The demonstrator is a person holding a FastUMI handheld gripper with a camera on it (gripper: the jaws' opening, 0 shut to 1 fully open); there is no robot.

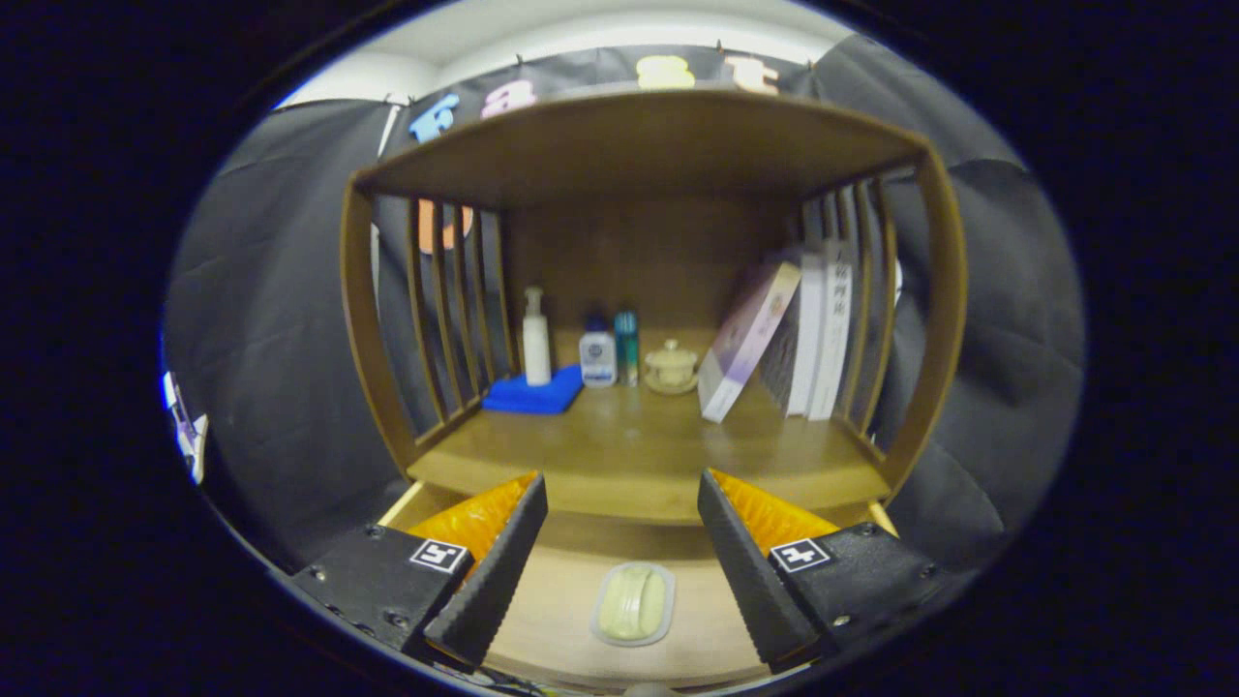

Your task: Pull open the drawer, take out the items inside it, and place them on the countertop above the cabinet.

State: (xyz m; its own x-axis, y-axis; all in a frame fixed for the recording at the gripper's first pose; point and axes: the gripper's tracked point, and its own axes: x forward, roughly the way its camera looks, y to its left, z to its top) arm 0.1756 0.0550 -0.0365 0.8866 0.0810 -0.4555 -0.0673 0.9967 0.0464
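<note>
So the drawer (571, 620) is already pulled out under the cabinet's wooden surface (639, 450), and there's a pale soap-looking bar in a clear little tray (633, 605) lying flat on the drawer floor. That's the only item I can make out in there. The fingers are spread wide, holding nothing, and the gripper (622, 537) hangs above the drawer with the tray sitting between the fingers and a bit below them. Makes sense to me: wide like that, the fingers can drop down either side of the tray without bumping it.

Using the tray as the landmark: the surface is just beyond and above it, and its front strip is bare, which is probably where the thing should land. Further back from the tray there's a blue folded cloth (535, 394), a white pump bottle (535, 339), two small bottles (610, 353), a little lidded cup (671, 366) and some leaning books (774, 334), all pushed to the rear, so they're out of the way.

My guess is the next move is straight down, then close on the tray's long sides.
</note>
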